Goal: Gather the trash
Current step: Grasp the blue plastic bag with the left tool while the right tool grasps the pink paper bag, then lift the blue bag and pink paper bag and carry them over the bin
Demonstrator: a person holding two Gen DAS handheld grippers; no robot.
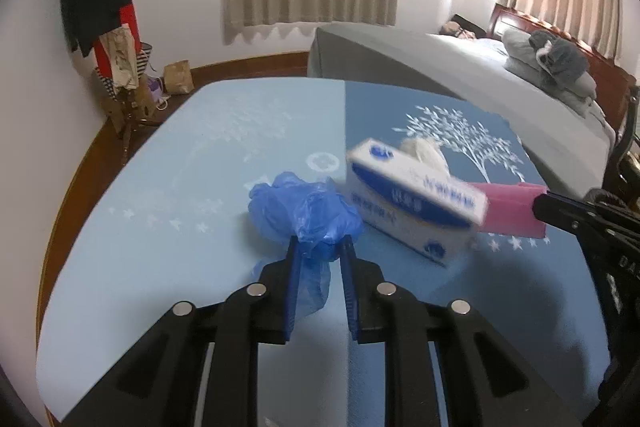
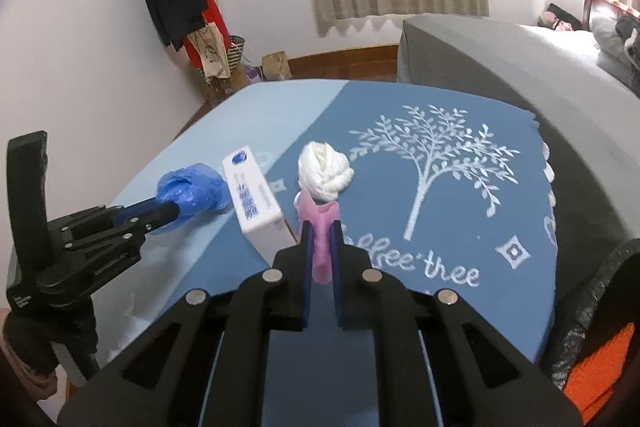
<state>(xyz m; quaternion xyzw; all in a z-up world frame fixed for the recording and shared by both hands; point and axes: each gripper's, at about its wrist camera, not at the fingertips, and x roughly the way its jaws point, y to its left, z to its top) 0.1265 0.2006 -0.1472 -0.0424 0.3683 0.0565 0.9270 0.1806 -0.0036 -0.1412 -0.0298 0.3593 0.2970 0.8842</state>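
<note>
My left hand-held gripper (image 1: 320, 255) pinches a crumpled blue bag (image 1: 298, 213) near the middle of the desk (image 1: 160, 187). The jaws are nearly together, with the bag squeezed between them. My right hand-held gripper (image 2: 320, 239) is clamped on a pink scrap (image 2: 322, 231). It sits just past the middle, on the dark blue half of the cloth.

The blue bag is thin and slippery. I think it could slide out if I lift too fast. The pink scrap is only held by a small bit, so it could drop too.

Between my two grippers lies a tissue box (image 1: 412, 203). I could bump it and knock it toward the desk edge.

Just past the pink scrap lies a white tissue ball (image 2: 325, 175). It is loose on the desk, still to be picked up.

I cannot see a trash bin. The tissue box has white tissue poking out of its top. Beyond the far edge is a grey bed (image 1: 440, 63).
</note>
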